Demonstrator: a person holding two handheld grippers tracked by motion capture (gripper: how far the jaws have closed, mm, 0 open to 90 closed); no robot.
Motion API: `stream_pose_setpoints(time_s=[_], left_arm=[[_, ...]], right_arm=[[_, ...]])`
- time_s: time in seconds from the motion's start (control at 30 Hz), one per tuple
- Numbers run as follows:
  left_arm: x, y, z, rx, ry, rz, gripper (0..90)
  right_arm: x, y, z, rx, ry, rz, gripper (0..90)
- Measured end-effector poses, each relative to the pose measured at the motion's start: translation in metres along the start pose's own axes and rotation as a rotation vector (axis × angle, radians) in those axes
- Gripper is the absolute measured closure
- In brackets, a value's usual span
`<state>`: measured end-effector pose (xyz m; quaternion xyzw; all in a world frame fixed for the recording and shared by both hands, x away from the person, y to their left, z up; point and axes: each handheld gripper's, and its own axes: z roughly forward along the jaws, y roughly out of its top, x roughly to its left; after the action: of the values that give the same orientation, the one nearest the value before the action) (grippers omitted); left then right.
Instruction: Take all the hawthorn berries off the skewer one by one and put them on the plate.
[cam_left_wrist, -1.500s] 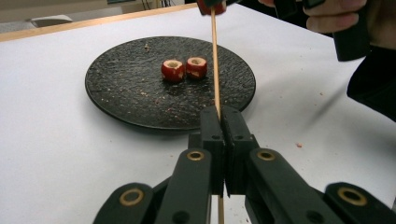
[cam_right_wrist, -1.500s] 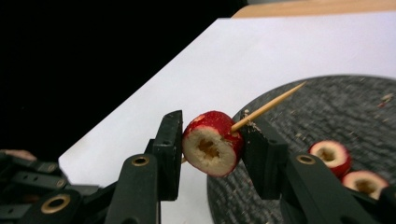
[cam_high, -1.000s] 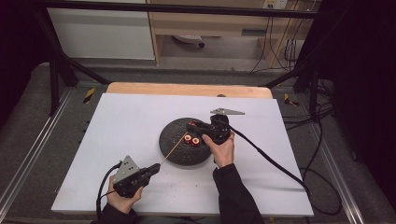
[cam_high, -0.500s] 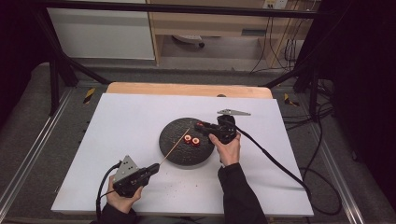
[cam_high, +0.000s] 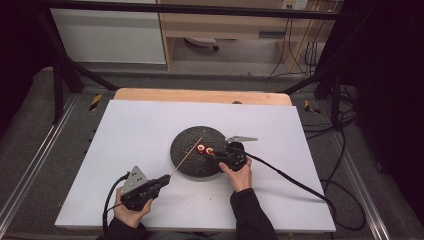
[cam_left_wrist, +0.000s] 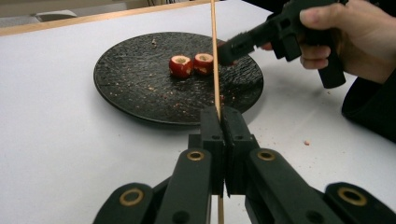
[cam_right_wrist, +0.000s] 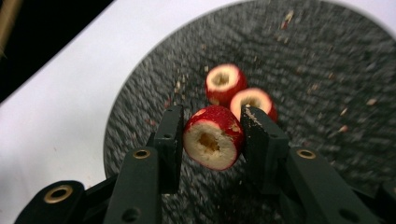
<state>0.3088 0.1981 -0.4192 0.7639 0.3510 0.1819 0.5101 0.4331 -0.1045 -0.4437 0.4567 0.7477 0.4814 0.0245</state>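
Left gripper (cam_left_wrist: 223, 116) near the table's front edge, jaws together on a thin wooden skewer (cam_left_wrist: 215, 56) that slants up over the black plate (cam_high: 186, 160) at table centre. Right gripper (cam_right_wrist: 212, 135) over the plate's right side, jaws apart w/ a cored red fruit piece (cam_right_wrist: 214, 136) between them, touching the right jaw; grip unclear. Two more cored pieces (cam_left_wrist: 191, 64) sit mid-plate, touching each other.

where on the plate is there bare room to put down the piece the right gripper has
The black plate is bare on its far and left parts, beyond the skewer that crosses it. It is crowded near the middle right, where two red cored pieces lie side by side beside the right gripper holding the third piece.
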Motion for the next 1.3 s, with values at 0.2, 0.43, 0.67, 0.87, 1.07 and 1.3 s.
stream_pose_setpoints(time_s=[0.2, 0.43, 0.67, 0.87, 1.07, 1.3], left_arm=[[0.001, 0.0, 0.0, 0.004, 0.003, -0.005, 88.3], [0.002, 0.001, 0.001, 0.009, 0.002, -0.009, 88.4], [0.002, 0.001, 0.002, 0.018, 0.001, -0.011, 88.3], [0.003, 0.003, 0.003, 0.029, 0.002, -0.014, 88.3], [0.004, 0.005, 0.007, 0.052, 0.001, -0.02, 88.3], [0.002, 0.011, 0.011, 0.068, 0.001, -0.01, 88.3]], right_arm=[[0.0, -0.008, 0.006, 0.036, -0.02, -0.022, 60.8], [0.002, -0.006, 0.001, 0.038, -0.028, -0.053, 54.5], [0.004, -0.005, -0.017, 0.025, -0.029, -0.103, 39.2], [-0.002, -0.01, -0.034, 0.018, -0.046, -0.161, 18.8], [-0.011, -0.019, -0.051, 0.021, -0.074, -0.212, 5.6], [-0.023, -0.031, -0.072, 0.035, -0.1, -0.232, 0.9]])
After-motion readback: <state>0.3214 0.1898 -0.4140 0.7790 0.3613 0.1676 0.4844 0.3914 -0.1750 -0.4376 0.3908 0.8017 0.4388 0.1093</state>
